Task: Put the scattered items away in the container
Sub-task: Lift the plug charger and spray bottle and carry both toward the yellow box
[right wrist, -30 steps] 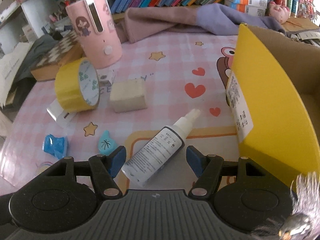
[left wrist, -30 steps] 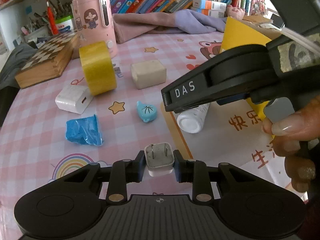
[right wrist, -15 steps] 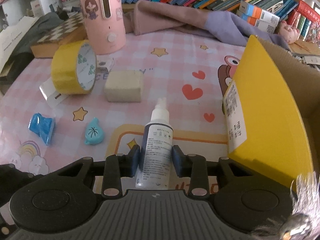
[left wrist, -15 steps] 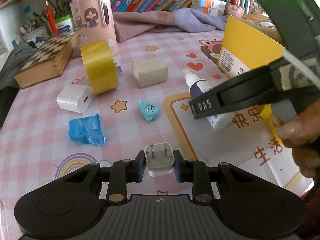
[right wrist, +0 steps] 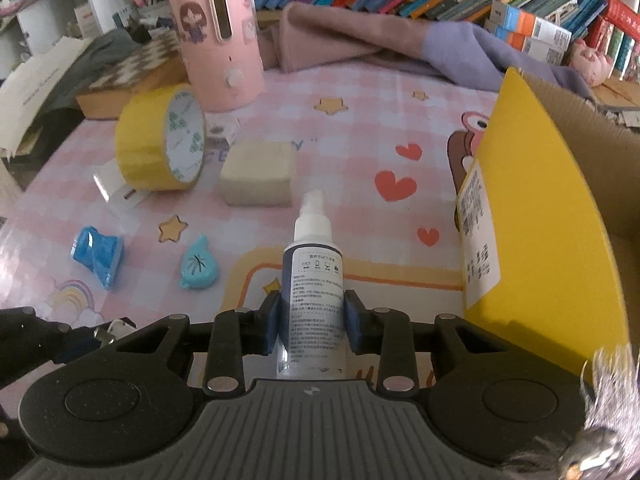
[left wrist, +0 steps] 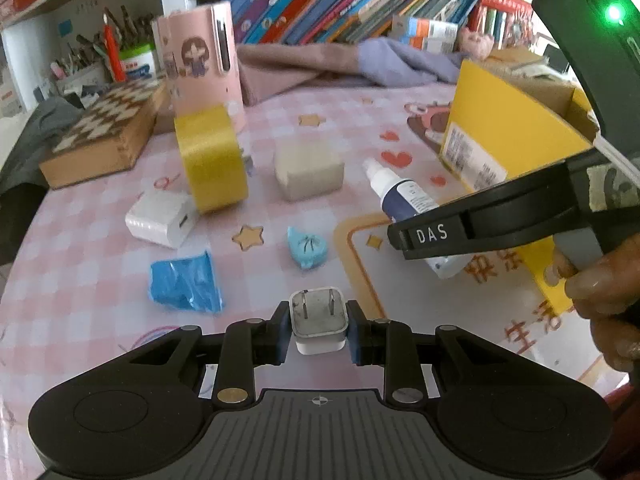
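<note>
Glossy white plastic, square with two flat metal prongs: this plug adapter sits clamped in the fingers of your left gripper. Your right gripper is closing its fingers on the round spray bottle, which has a dark body, printed label and white nozzle. Both are above the pink checkered surface, beside the yellow cardboard box.

The table wore a pink checked cloth with stars and hearts. On it, at the left of the frame, stood a yellow tape roll on edge, with a beige block just beside it. Lower left lay a blue wrapper and a small teal piece. A pink cylinder stood behind, and a yellow box at the right.
</note>
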`<action>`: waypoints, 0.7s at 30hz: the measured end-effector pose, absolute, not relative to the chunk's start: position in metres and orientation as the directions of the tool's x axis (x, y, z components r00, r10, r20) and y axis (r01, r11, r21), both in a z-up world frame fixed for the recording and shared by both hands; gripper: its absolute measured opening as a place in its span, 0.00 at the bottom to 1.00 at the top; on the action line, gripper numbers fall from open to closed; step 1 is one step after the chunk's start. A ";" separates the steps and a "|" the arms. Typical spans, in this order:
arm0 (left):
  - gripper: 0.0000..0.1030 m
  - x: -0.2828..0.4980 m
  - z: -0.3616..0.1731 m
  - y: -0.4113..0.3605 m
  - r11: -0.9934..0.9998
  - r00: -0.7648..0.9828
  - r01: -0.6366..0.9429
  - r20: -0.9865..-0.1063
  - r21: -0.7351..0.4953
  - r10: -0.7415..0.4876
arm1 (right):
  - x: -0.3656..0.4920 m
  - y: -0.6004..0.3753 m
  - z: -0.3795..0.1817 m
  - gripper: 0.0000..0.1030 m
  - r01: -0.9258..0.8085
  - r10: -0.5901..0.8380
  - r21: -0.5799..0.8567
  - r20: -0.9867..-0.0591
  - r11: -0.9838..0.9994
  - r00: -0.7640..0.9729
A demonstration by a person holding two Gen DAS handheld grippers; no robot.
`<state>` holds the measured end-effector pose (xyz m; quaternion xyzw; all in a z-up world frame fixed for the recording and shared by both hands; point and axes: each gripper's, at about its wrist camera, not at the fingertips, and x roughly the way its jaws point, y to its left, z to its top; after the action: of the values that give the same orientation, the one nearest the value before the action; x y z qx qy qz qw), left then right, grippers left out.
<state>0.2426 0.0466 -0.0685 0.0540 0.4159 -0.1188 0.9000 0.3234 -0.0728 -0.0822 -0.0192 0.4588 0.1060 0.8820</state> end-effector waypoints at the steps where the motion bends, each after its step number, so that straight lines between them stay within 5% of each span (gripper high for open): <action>1: 0.26 0.241 -0.066 0.046 0.966 0.632 0.259 -0.756 -0.002 -0.171 | 0.322 -0.073 -0.079 0.30 -0.207 0.174 0.066 -0.808 0.976 0.564; 21: 0.26 0.175 0.000 0.067 0.980 0.756 0.189 -0.626 -0.071 -0.191 | 0.244 -0.085 -0.017 0.30 -0.268 0.259 0.093 -0.678 0.959 0.688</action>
<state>0.1755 0.0670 0.0000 -0.0018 0.3341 -0.1012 0.9371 0.2440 -0.0854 -0.0172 -0.0068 0.3681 0.1434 0.9186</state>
